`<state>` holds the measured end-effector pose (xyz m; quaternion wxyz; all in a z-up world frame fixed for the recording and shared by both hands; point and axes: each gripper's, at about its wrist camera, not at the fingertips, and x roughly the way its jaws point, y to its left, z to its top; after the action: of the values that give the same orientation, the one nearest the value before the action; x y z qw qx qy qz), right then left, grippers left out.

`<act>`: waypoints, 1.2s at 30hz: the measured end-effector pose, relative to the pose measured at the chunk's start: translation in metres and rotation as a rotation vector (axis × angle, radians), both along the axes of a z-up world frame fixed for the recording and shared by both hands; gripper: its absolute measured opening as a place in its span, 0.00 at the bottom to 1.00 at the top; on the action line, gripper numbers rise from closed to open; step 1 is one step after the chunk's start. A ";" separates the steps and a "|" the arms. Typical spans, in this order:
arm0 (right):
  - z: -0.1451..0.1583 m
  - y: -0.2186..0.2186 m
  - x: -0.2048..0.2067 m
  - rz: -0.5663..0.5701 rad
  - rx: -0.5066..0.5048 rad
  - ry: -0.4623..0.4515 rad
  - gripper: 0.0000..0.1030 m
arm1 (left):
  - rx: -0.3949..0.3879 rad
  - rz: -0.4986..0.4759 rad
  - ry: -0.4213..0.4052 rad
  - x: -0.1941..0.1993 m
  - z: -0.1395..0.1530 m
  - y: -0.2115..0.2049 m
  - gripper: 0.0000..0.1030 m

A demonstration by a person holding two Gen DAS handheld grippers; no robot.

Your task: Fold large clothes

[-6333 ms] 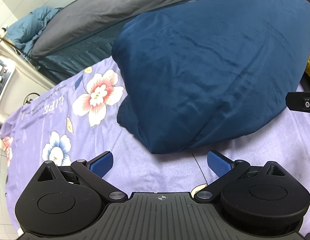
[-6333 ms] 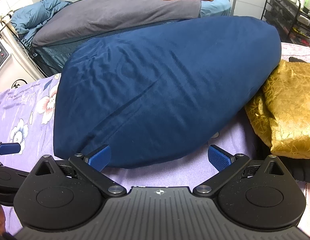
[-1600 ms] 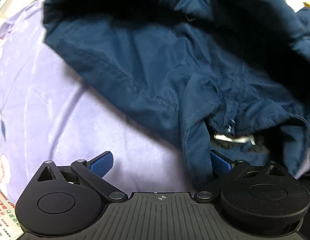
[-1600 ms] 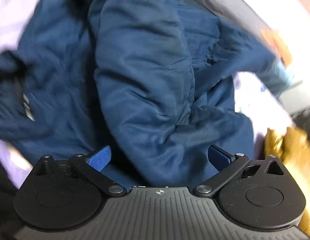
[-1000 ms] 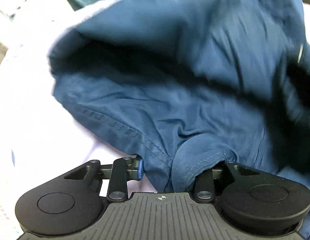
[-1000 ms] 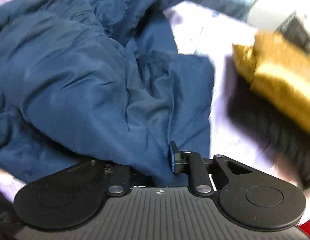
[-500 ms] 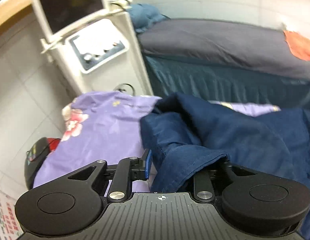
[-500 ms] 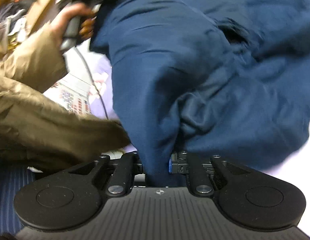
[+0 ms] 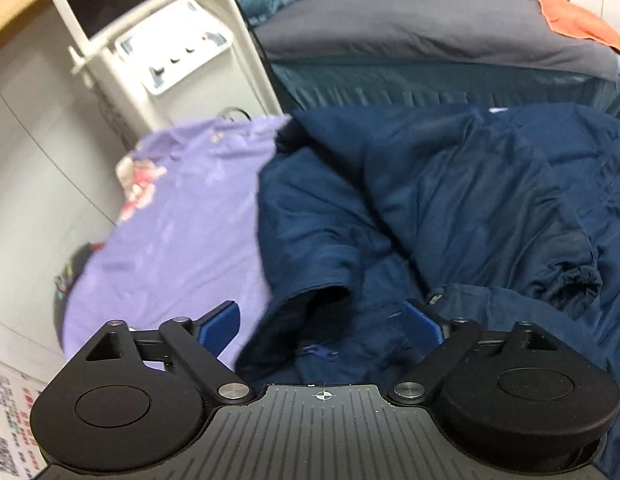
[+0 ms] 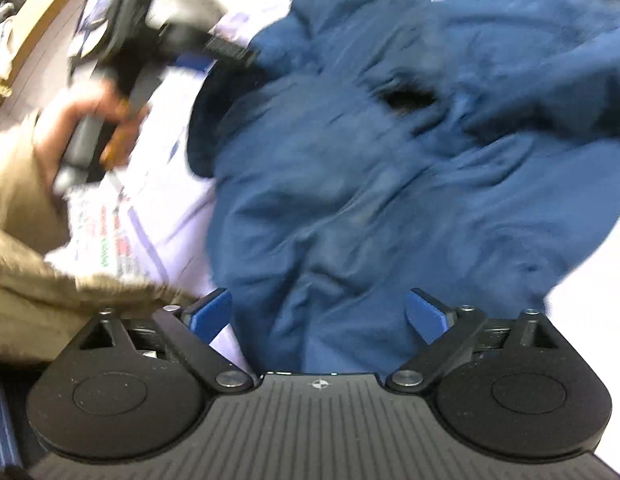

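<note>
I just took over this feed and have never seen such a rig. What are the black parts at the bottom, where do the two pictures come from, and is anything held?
A person holds a two-finger gripper in each hand; each picture comes from a camera on one gripper. The left gripper and right gripper have just been opening: jaws wide, gripping nothing. A crumpled navy jacket lies on the purple flowered sheet. The right view also shows the person's left hand.
</note>
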<state>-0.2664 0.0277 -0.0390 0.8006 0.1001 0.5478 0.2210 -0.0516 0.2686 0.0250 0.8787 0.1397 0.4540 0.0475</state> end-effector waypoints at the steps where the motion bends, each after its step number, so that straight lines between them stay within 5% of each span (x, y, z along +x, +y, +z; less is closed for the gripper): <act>1: 0.004 -0.011 0.007 -0.013 -0.026 -0.025 0.95 | 0.015 -0.005 -0.012 -0.006 0.005 -0.001 1.00; 6: 0.032 -0.039 0.015 -0.076 -0.071 -0.156 0.99 | 0.008 0.004 -0.017 -0.021 0.016 0.004 1.00; 14: 0.043 -0.059 0.044 -0.188 -0.075 -0.222 0.99 | 0.010 0.113 0.045 -0.044 -0.004 0.032 1.00; 19: 0.050 -0.049 0.051 -0.126 -0.196 -0.331 0.99 | 0.017 0.204 0.094 -0.059 -0.020 0.052 1.00; 26: 0.055 -0.059 0.087 -0.027 -0.296 -0.369 0.99 | -0.162 0.348 0.160 -0.088 -0.051 0.076 1.00; 31: 0.071 -0.049 0.142 0.032 -0.240 -0.363 0.99 | -0.354 0.421 0.180 -0.103 -0.074 0.076 1.00; 36: 0.068 0.001 0.202 0.119 -0.220 -0.357 0.99 | -0.392 0.403 0.229 -0.099 -0.103 0.060 1.00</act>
<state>-0.0645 0.0290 0.0285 0.8766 -0.0611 0.4230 0.2212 -0.1507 0.3285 -0.0782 0.8049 -0.1208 0.5692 0.1162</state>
